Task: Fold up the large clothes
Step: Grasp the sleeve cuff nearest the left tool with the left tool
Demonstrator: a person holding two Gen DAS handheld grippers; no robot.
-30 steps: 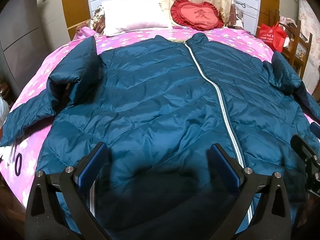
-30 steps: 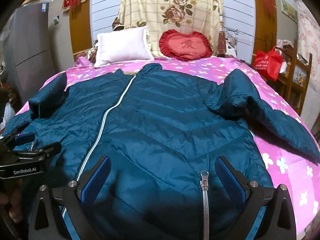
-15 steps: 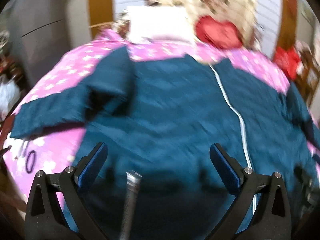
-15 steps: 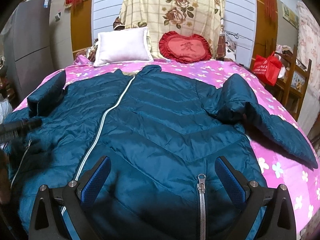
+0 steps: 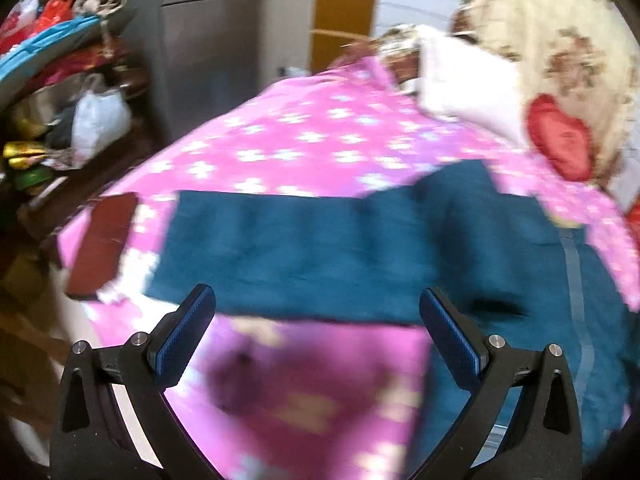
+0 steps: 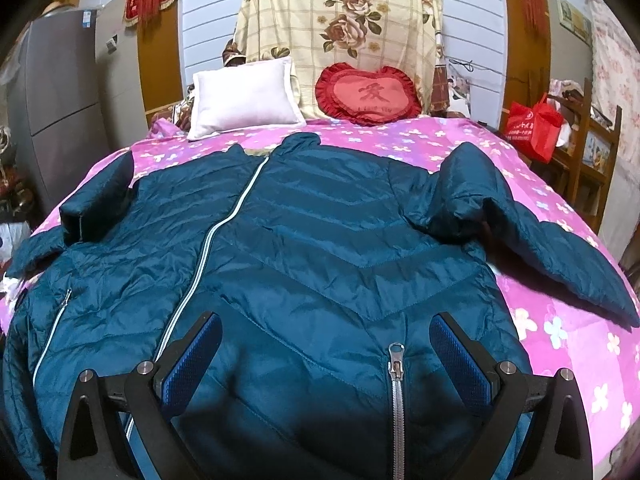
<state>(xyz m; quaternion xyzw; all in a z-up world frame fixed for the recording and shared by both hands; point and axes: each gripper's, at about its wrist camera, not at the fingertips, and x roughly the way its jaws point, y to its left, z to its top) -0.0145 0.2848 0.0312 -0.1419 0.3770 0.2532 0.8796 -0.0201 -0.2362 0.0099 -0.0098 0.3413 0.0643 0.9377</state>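
Currently, spread flat, nothing folded yet.

Jacket: teal quilted jacket lying front-up across the pink flowered bed, collar toward the pillows, hem toward the cameras; laid out whole, presumably so the sleeves can be turned in first.

Zip: pale centre zip closed along its visible length, which keeps the two front panels together for folding.

Sleeve on the camera's right: sleeve trailing off the shoulder toward the bed edge, puffed and creased at the shoulder, not lying flat.

Sleeve on the camera's left: in the left wrist view, sleeve stretched out sideways over the bedspread, cuff end near a dark red flat object; view blurred, so detail uncertain.

Left tongs: left tongs wide apart, holding nothing, aimed at the lower edge of that sleeve; likely lining up to pick it and carry it over the body.

Right tongs: right tongs wide apart, empty, poised over the hem area by a small pocket zip pull; not gripping cloth.

Background: white pillow and red heart cushion at the head of the bed, clear of the jacket.

Progress: at the very start, judging by the layout.

Risk: slippery padded fabric may spring open after each fold.
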